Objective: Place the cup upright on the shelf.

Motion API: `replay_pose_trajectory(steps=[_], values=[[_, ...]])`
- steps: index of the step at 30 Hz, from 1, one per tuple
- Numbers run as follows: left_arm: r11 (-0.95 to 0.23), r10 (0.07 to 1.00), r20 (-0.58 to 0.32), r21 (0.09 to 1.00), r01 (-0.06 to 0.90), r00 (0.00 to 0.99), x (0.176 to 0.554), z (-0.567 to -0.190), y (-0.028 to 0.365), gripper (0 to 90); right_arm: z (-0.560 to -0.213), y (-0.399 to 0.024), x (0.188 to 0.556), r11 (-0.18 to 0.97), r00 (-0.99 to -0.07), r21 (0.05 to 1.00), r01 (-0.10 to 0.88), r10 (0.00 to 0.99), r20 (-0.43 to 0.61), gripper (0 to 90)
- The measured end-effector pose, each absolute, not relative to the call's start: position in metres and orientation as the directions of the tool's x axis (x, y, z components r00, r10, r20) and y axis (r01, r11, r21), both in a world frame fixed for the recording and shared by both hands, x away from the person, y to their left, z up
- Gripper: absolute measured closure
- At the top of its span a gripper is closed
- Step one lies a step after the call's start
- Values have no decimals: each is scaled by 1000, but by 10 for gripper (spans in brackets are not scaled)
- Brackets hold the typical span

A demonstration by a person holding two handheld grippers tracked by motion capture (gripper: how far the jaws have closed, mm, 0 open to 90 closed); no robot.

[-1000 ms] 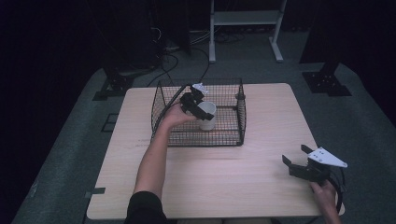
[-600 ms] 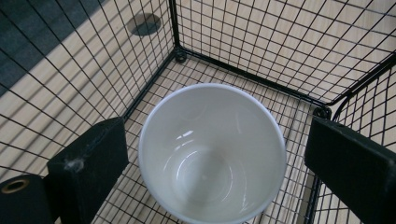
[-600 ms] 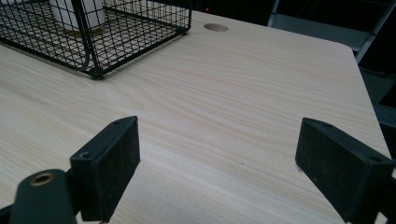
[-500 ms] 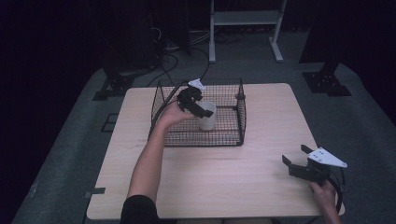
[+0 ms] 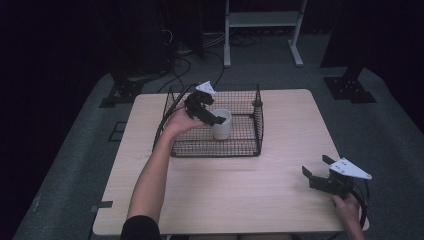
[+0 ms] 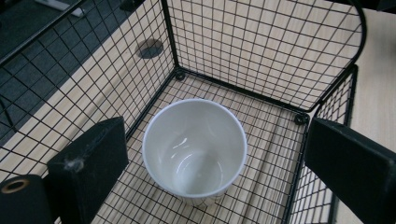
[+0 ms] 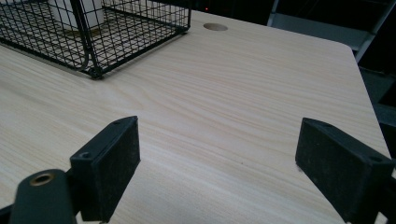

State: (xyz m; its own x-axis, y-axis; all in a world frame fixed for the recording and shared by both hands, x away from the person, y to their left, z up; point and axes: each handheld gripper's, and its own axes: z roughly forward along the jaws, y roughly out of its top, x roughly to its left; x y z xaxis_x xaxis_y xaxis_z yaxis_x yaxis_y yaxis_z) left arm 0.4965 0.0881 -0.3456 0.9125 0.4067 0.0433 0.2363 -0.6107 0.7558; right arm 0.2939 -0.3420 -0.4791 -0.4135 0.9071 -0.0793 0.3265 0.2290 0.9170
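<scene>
White cup (image 6: 194, 151) upright, mouth up

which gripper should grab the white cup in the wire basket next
Left, most likely. The left gripper hangs open right over the white cup inside the wire basket; the right gripper sits open far off, near the table's front corner.

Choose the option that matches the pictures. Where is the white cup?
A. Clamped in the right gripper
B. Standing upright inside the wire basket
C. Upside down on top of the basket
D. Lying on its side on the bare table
B: the white cup stands upright with its mouth open upward on the floor of the wire basket, between the open fingers of the left gripper, which do not touch it.
</scene>
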Motion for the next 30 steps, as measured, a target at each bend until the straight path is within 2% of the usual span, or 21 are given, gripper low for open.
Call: replay_pose_trajectory(steps=[30], values=[[-606, 380, 85, 775, 179, 921, 448, -331, 103, 55, -479, -342, 294, 226, -408, 917, 330, 910, -77, 131]])
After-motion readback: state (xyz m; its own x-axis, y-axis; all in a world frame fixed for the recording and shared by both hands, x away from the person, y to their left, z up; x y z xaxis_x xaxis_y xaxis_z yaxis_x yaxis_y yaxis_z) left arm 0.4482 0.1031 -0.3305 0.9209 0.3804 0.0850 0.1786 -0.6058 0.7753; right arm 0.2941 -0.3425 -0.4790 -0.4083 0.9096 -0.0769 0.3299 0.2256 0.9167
